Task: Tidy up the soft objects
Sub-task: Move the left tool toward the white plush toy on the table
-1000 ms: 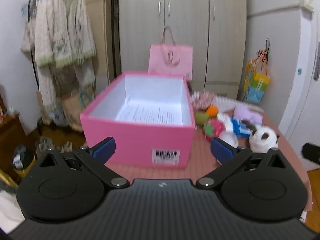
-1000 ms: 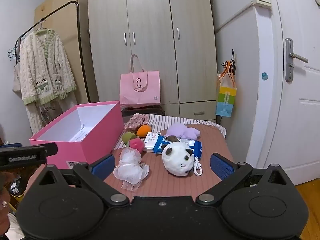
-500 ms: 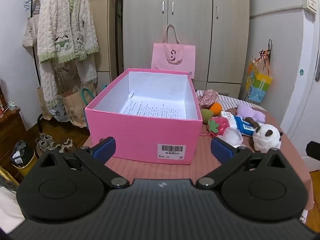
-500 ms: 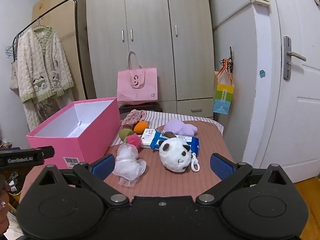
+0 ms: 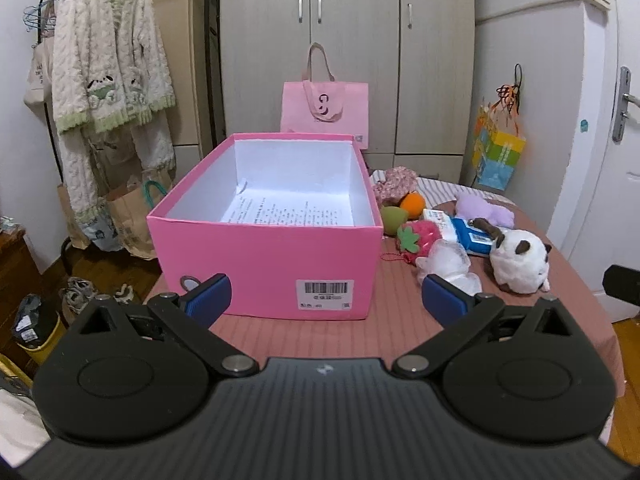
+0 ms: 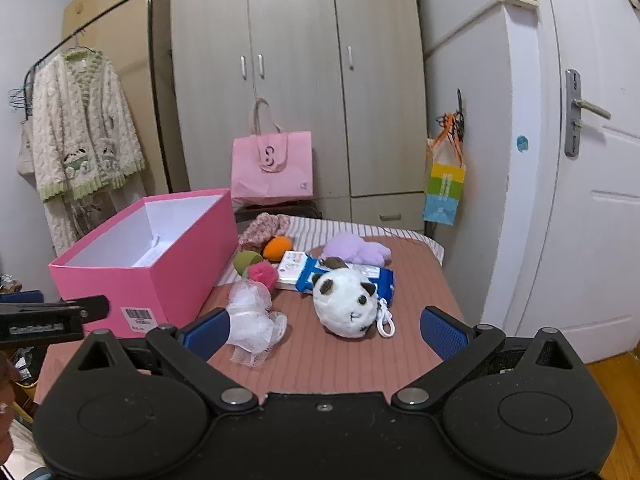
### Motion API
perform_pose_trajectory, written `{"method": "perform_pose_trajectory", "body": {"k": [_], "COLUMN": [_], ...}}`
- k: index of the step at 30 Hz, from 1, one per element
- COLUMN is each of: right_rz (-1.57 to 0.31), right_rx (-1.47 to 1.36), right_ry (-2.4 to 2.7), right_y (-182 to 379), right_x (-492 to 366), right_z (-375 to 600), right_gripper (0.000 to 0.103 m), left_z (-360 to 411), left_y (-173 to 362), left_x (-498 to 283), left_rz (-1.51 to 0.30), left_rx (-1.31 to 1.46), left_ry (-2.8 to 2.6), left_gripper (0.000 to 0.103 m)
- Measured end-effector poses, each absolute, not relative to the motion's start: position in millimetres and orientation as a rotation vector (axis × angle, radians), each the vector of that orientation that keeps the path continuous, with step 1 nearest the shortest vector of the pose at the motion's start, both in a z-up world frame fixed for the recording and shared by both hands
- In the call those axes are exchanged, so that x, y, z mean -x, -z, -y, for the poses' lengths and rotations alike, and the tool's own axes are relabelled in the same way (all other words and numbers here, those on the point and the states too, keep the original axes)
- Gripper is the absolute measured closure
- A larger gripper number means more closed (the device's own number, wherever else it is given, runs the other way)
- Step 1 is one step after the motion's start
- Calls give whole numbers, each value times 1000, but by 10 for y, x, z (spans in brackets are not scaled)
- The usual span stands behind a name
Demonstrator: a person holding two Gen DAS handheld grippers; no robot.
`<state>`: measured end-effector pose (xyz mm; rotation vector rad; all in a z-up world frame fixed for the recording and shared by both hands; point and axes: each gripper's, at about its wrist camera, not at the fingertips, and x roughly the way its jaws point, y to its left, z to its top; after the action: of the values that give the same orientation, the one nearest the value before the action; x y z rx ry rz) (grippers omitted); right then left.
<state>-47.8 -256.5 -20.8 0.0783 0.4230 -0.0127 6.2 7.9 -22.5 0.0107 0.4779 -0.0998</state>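
Both grippers hang spread wide and empty over the table [image 6: 340, 364]: the left gripper [image 5: 325, 298] faces the pink box [image 5: 264, 264], the right gripper [image 6: 325, 330] faces the panda plush [image 6: 346, 306] and mesh puff [image 6: 250, 320] lying just beside that box.

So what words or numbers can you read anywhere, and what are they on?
"GenRobot.AI", blurred, my best reading: on the side of the left tongs, seen from the right wrist.
"S"-like logo: on the pink tote bag.
Barcode sticker on the pink box: print too small to read.
Printed sheet inside the box: lines too small.
Blue packet: print unreadable.
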Motion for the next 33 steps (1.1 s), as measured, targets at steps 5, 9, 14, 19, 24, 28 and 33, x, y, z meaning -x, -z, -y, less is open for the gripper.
{"method": "perform_pose_trajectory", "body": {"k": [5,9,14,19,24,28,33], "right_rz": [-402,-408,-406,-402,-411,-408,-409], "right_rx": [-62,-65,-57,-46,-31,-16,-15], "right_ry": [-8,-5,-8,-9,-12,-19,-34], "right_y": [172,191,183,184,211,205,196], "right_x": [529,530,545,568,581,592,589], "right_z": [2527,2530,2544,2550,2523,2505,2510], "right_gripper": [0,0,0,0,0,0,0], "left_z": [-58,-63,-65,-63,-66,-74,-88], "left_y": [218,184,170,165,165,121,65], "left_x": [23,58,72,91,109,114,131], "left_rz": [-459,-453,-465,-468,-483,-487,-483], "left_rx": [-26,-29,-22,-31,-47,-43,-39], "left_ry": [112,117,127,133,134,137,156], "left_gripper": [0,0,0,0,0,0,0]}}
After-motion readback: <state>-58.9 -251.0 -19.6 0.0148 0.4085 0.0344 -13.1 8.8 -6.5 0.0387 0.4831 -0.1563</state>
